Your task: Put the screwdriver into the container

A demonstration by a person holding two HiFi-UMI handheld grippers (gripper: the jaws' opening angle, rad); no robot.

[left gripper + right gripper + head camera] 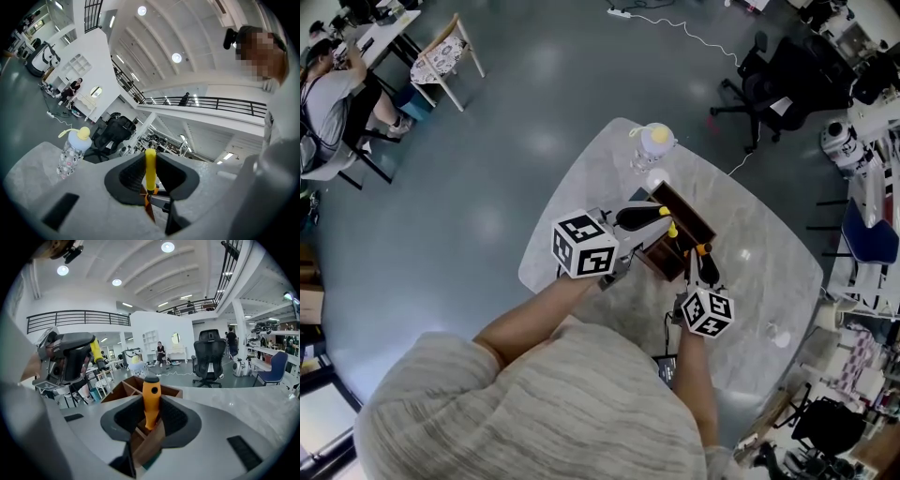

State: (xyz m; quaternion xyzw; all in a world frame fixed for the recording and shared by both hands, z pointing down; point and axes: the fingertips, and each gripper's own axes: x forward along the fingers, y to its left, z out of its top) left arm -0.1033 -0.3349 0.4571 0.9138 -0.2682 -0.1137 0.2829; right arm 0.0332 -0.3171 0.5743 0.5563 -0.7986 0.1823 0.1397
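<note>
Orange plastic fills the centre of the right gripper view: the screwdriver (pixel 151 397) stands upright, pinched in the narrow jaws of the right gripper (pixel 151 420), directly over the divided wooden container (pixel 123 390). Crowding the box from centre left in the head view, the left gripper (pixel 150 177) is clamped on a slim yellow-handled tool (pixel 150 164). Farther up the marble table (pixel 750 281) stands a yellow-capped bottle (pixel 654 142). A black office chair (pixel 769 84) sits at upper right.

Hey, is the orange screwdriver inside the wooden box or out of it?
Handle out: the right gripper clamps the orange screwdriver upright over the wooden box; its tip is hidden.
</note>
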